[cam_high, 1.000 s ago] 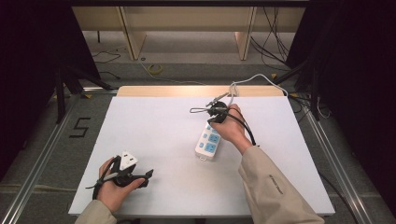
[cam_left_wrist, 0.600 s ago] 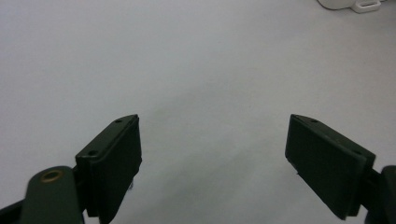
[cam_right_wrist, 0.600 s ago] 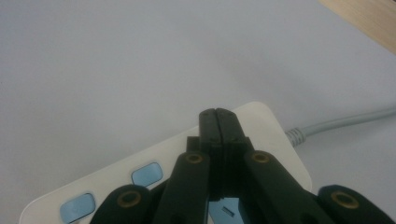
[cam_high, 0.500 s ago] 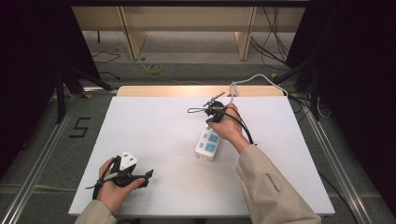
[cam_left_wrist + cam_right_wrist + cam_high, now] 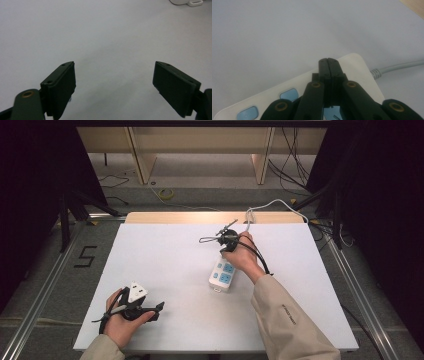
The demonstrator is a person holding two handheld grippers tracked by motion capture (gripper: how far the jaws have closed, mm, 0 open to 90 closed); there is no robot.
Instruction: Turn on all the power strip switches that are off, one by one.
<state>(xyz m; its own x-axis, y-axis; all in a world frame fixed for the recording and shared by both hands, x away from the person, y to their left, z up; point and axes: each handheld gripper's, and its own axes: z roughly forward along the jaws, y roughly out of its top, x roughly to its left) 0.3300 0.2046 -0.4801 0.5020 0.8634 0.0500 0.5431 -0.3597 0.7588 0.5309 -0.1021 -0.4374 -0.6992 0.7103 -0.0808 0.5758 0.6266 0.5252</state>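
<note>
Setting is reading as a lab or test room. A white bench [image 5: 165, 265] is standing alone on grey carpet, framed by metal rails [image 5: 42, 292] running along the floor. Black curtains [image 5: 30, 180] are hanging on both sides. Loose cables [image 5: 292, 157] are lying about behind, and a taped numeral "5" [image 5: 86, 256] is marking the floor.

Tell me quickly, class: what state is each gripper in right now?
Left gripper: open, nothing between its jaws.
Right gripper: shut, empty, over the power strip.
</note>
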